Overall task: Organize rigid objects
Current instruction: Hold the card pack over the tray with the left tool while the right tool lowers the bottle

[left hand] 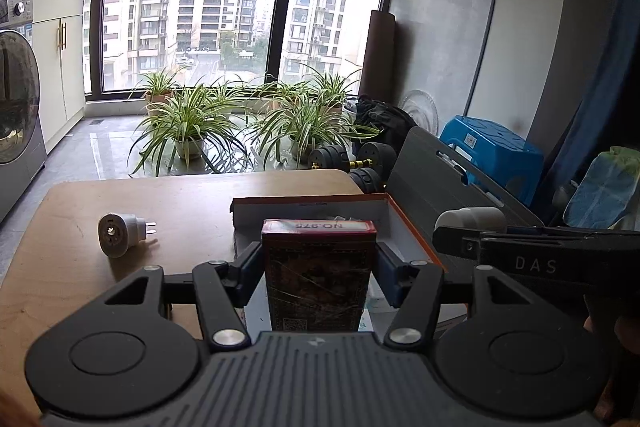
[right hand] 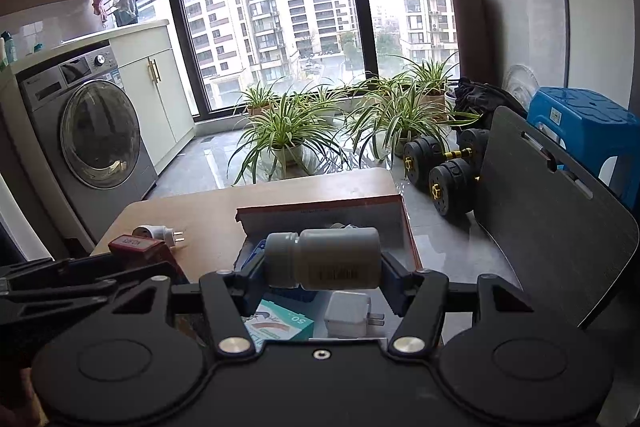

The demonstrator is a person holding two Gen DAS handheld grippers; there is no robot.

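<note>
My left gripper (left hand: 319,267) is shut on a dark red card box (left hand: 319,267) marked NO.975, held above the near edge of an open orange-rimmed cardboard box (left hand: 412,223). My right gripper (right hand: 322,267) is shut on a grey bottle (right hand: 324,259) lying sideways, held over the same box (right hand: 404,223). Inside the box lie a white charger (right hand: 348,319) and a teal packet (right hand: 280,323). A round white plug adapter (left hand: 118,233) lies on the wooden table (left hand: 180,207) at the left; it also shows in the right wrist view (right hand: 158,233).
The right gripper's body (left hand: 540,255) shows at the right of the left wrist view. Potted spider plants (left hand: 188,123), dumbbells (right hand: 448,171), a blue stool (right hand: 584,123), a dark board (right hand: 552,219) and a washing machine (right hand: 88,131) stand around the table.
</note>
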